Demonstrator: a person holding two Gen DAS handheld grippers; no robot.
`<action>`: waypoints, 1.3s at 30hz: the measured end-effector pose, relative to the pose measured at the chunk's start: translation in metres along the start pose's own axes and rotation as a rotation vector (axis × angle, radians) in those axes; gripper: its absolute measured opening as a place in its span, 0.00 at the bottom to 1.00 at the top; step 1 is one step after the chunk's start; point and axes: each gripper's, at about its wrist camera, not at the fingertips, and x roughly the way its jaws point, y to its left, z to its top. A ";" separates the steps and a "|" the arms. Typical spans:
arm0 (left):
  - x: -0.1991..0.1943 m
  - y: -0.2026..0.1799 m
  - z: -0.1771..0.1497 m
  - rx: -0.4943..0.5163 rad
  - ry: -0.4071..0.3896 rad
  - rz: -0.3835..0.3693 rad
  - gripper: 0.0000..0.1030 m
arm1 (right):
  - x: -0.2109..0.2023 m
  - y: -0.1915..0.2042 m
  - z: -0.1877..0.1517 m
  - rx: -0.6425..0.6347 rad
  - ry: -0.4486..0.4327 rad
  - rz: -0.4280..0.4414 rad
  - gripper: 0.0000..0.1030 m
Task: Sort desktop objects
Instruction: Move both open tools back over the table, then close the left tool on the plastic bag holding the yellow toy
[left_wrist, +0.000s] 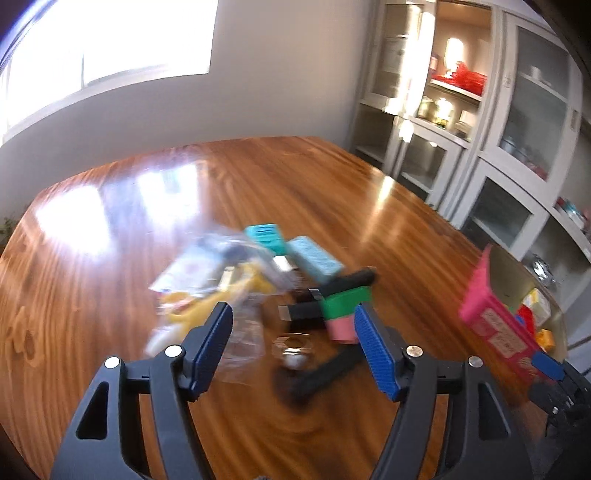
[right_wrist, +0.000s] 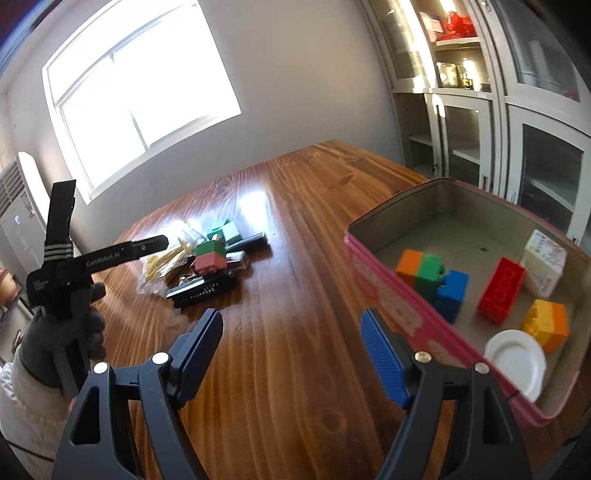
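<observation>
A blurred pile of small objects lies mid-table: a green-and-pink block, teal boxes, yellow items in clear bags, black flat pieces and a small clear jar. My left gripper is open and empty, hovering just before the pile. The pile also shows in the right wrist view. My right gripper is open and empty above the table, left of the pink tin box. The box holds coloured bricks, a white carton and a white lid.
The wooden table stretches toward a window wall. Grey glass-door cabinets stand to the right. The left hand-held device and gloved hand are at the left in the right wrist view. The pink box sits near the table's right edge.
</observation>
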 end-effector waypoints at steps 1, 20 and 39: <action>0.002 0.010 0.000 -0.014 0.001 0.009 0.70 | 0.003 0.003 -0.001 -0.002 0.008 0.004 0.78; 0.045 0.031 0.006 0.177 -0.015 0.047 0.82 | 0.037 0.027 -0.004 -0.038 0.069 0.016 0.78; 0.042 0.028 -0.016 0.162 -0.047 0.139 0.37 | 0.036 0.031 -0.008 -0.033 0.073 0.013 0.78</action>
